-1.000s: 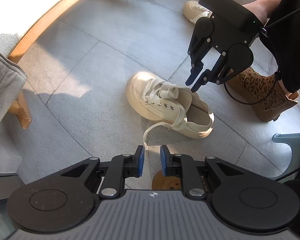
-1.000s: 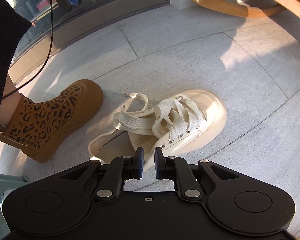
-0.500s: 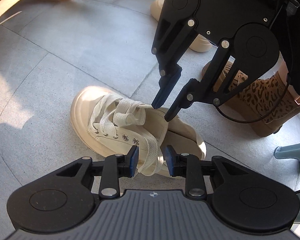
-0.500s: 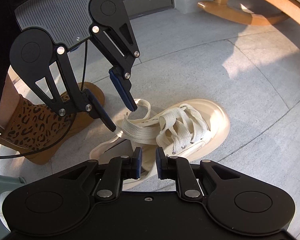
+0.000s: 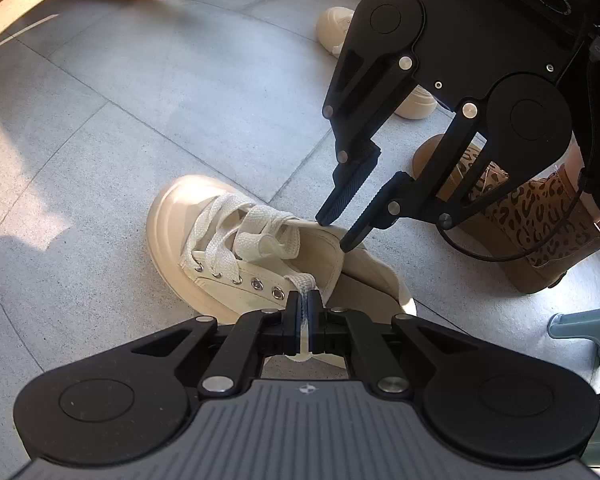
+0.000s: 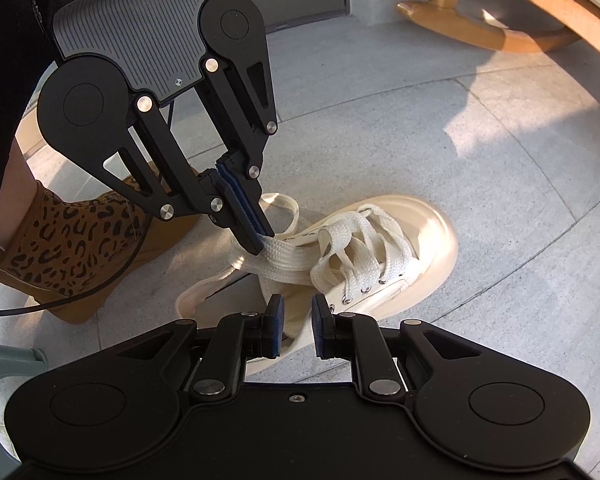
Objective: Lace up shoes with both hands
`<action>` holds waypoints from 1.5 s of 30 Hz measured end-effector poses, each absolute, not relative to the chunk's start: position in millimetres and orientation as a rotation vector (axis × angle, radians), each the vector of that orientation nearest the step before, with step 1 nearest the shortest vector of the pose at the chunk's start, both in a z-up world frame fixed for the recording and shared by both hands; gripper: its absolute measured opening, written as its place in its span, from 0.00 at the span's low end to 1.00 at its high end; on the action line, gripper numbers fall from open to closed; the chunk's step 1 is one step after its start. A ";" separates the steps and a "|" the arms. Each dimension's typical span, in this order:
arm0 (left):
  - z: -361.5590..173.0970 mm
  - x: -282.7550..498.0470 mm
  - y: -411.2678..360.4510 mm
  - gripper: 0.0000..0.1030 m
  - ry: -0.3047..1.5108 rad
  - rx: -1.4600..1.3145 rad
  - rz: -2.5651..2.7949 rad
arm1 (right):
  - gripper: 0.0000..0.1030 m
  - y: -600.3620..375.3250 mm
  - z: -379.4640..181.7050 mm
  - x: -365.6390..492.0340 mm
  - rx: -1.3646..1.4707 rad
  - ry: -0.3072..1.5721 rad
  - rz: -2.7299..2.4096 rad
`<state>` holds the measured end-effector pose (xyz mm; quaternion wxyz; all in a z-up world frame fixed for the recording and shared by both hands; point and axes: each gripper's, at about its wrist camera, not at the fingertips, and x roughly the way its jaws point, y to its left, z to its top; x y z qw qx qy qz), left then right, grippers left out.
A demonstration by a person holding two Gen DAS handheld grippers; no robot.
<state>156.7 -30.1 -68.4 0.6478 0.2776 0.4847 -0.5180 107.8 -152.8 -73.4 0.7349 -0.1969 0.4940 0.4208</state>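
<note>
My left gripper [image 5: 304,320] was pinched tight on the lace [image 5: 302,284]. In the right view the left gripper [image 6: 260,236] had its blue pads [image 6: 240,204] pressed together on the flat lace [image 6: 284,260], just above the shoe's opening. My right gripper [image 6: 296,326] had its fingers apart with a small gap and nothing between them. In the left view its tips [image 5: 334,230] hung right over the far side of the shoe's tongue; I could not tell if they touched it.

The shoe [image 5: 188,240] was cream and lay on the gray stone floor [image 5: 100,160], toe pointing away from my boot [image 5: 540,232]. Loose lace loops [image 6: 360,248] were piled over its eyelets [image 5: 256,284]. My leopard boot stood just beside the shoe's heel. Another cream shoe [image 5: 334,28] sat farther off on the floor, partly hidden behind my right gripper. A wooden rocker [image 6: 480,28] was near the floor's far edge.
</note>
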 end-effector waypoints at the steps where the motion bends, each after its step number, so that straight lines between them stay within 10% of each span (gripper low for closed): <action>1: -66.2 158.6 -28.3 0.02 1.100 0.639 -1.159 | 0.14 -153.1 -73.3 107.7 -0.435 1.086 0.923; 21: -111.0 205.5 3.2 0.02 1.155 0.904 -0.835 | 0.14 -142.4 -67.1 100.0 -0.539 1.013 0.992; 28: -113.1 205.5 11.3 0.27 1.177 0.934 -0.754 | 0.14 -128.9 -70.0 97.4 -0.586 0.993 1.040; 40: -83.5 149.7 -12.6 0.28 1.135 0.808 -1.207 | 0.27 -109.6 -91.7 85.0 -0.836 0.897 1.117; 45: -84.8 137.7 -19.6 0.28 1.126 0.767 -1.239 | 0.10 -101.2 -99.7 84.1 -0.880 0.879 1.148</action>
